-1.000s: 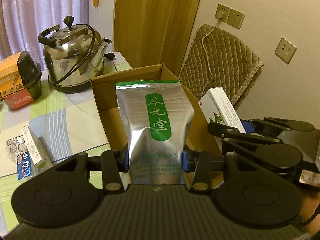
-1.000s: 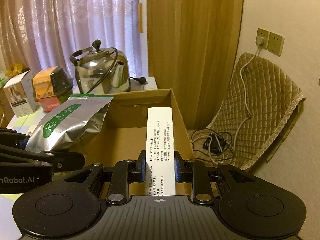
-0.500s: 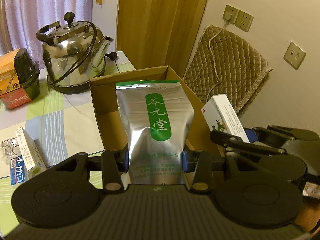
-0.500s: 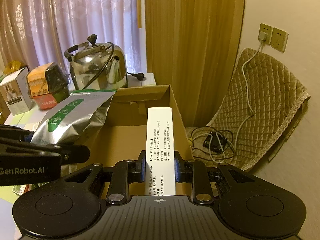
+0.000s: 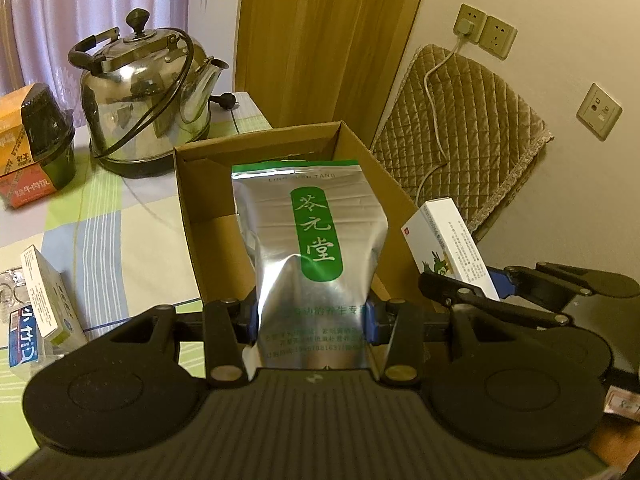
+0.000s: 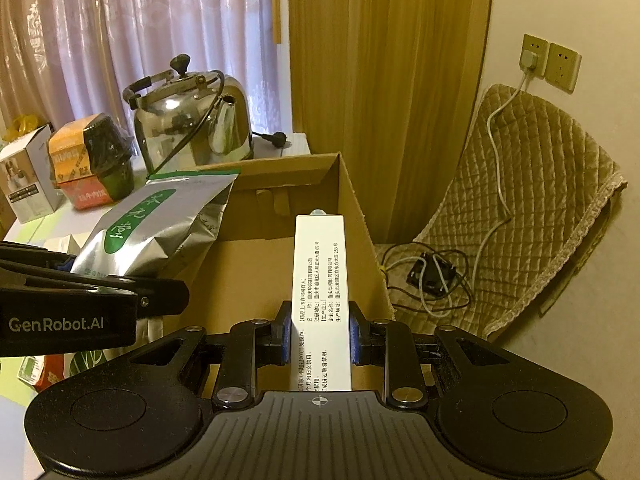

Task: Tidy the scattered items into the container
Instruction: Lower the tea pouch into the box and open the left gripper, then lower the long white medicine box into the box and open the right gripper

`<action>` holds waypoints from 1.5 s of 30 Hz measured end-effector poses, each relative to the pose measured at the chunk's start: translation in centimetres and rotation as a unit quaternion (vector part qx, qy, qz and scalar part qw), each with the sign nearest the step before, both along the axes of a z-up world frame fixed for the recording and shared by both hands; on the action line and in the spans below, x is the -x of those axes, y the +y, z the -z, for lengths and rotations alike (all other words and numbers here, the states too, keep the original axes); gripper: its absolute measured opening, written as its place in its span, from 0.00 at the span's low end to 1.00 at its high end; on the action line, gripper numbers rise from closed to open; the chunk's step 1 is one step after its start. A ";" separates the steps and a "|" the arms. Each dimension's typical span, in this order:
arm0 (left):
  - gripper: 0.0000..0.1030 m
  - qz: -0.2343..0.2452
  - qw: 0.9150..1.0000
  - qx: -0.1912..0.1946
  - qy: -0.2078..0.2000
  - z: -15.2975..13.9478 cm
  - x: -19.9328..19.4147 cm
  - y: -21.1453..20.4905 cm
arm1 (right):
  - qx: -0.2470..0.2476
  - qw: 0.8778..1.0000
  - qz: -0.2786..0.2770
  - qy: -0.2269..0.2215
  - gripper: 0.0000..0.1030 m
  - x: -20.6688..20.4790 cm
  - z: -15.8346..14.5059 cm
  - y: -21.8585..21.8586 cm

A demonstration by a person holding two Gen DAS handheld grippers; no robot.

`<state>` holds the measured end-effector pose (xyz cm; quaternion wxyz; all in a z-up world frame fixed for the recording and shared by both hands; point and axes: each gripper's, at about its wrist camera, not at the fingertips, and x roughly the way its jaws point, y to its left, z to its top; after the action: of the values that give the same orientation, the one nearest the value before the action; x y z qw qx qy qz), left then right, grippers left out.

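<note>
The open cardboard box [image 5: 188, 184] stands in the middle of the left wrist view, on the striped tablecloth [image 5: 120, 232], with the steel kettle [image 5: 148, 100] behind it at the upper left. The silver pouch [image 5: 316, 248] with a green label is held over the box by the left gripper [image 5: 310, 318], whose jaws are closed on the lower part of the pouch from both sides. In the right wrist view the right gripper [image 6: 319, 334] has its jaws closed to a narrow width on the long white carton [image 6: 320, 280], which points forward over the right half of the box. Small packets [image 5: 40, 312] lie at the lower left of the left wrist view
</note>
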<state>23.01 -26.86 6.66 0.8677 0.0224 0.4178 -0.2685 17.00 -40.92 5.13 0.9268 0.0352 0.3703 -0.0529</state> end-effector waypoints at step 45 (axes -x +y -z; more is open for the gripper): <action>0.46 -0.024 1.000 -0.009 -0.008 0.3 0.3 3.9 | 0.004 1.000 -0.018 0.005 0.28 -0.9 0.3 1.7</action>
<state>22.72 -22.95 6.38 0.8768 0.0220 0.4138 -0.2439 17.87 -39.19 4.83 0.9260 0.0248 0.3749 -0.0380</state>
